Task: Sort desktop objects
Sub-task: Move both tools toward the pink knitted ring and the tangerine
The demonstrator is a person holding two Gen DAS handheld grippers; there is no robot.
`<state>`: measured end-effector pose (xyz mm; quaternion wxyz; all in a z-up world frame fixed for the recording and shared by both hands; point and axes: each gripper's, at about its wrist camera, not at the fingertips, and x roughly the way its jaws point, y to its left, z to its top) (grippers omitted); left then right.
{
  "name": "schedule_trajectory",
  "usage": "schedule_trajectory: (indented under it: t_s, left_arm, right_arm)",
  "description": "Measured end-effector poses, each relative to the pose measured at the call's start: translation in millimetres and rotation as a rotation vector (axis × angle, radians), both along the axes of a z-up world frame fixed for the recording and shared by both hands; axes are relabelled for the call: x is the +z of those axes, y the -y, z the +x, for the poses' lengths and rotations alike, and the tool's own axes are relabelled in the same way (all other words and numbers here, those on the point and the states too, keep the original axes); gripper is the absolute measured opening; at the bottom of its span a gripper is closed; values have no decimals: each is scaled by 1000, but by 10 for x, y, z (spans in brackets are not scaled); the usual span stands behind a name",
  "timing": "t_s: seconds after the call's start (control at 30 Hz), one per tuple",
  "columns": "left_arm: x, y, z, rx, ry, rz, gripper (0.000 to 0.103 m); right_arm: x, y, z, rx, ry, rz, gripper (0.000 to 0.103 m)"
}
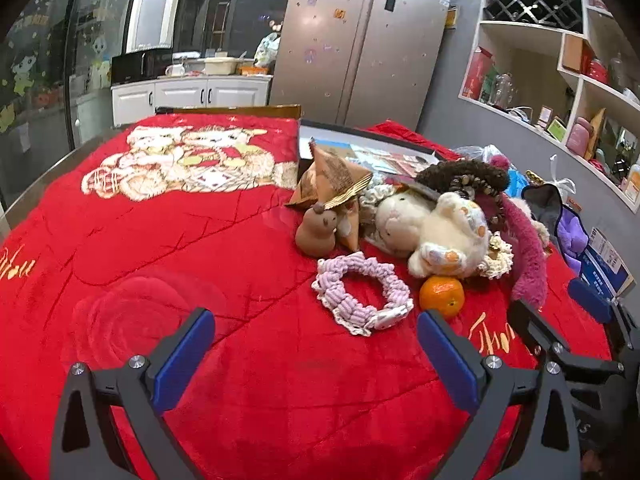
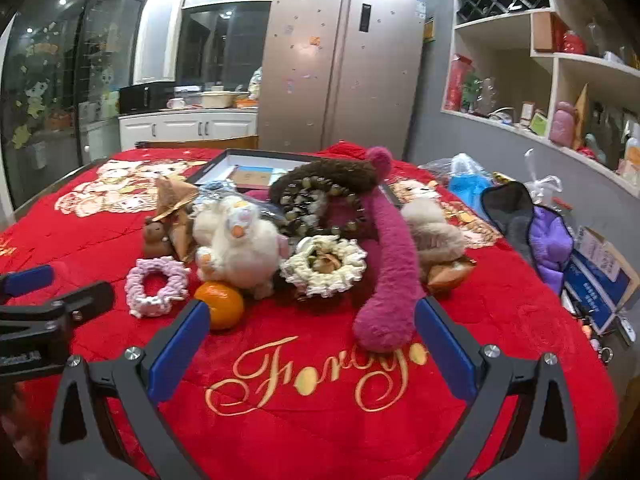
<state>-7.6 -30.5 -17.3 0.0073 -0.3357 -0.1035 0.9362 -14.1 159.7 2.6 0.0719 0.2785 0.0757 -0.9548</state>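
kitchen backdrop, fridge (image 2: 340,68) behind; red blanket (image 1: 200,280) covers the table. sorting looks barely begun: toys all in one heap, tray (image 2: 216,166) behind it holding what may be cards only, hard to tell. left gripper (image 1: 316,360) spread wide, empty; pink ring (image 1: 360,294) lies just ahead between its fingers, orange (image 1: 442,295) near the right finger. right gripper (image 2: 312,344) also released, empty; magenta plush (image 2: 386,272) ends just beside its right finger, white plush (image 2: 240,240) and cream ring (image 2: 324,266) further ahead in the heap
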Motion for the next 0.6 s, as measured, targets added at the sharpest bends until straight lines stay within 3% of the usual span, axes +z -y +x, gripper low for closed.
schedule_trajectory:
  t_s: [0.17, 0.37, 0.6]
  left_arm:
    - [-37, 111, -7, 16, 15, 64, 103]
    - [-74, 185, -85, 8, 37, 133, 103]
    - [-51, 119, -316, -9, 84, 40, 103]
  right_arm:
    - [-39, 36, -49, 49, 47, -24, 103]
    - [-82, 141, -119, 230, 127, -119, 103]
    - [-129, 149, -322, 235, 213, -195, 103]
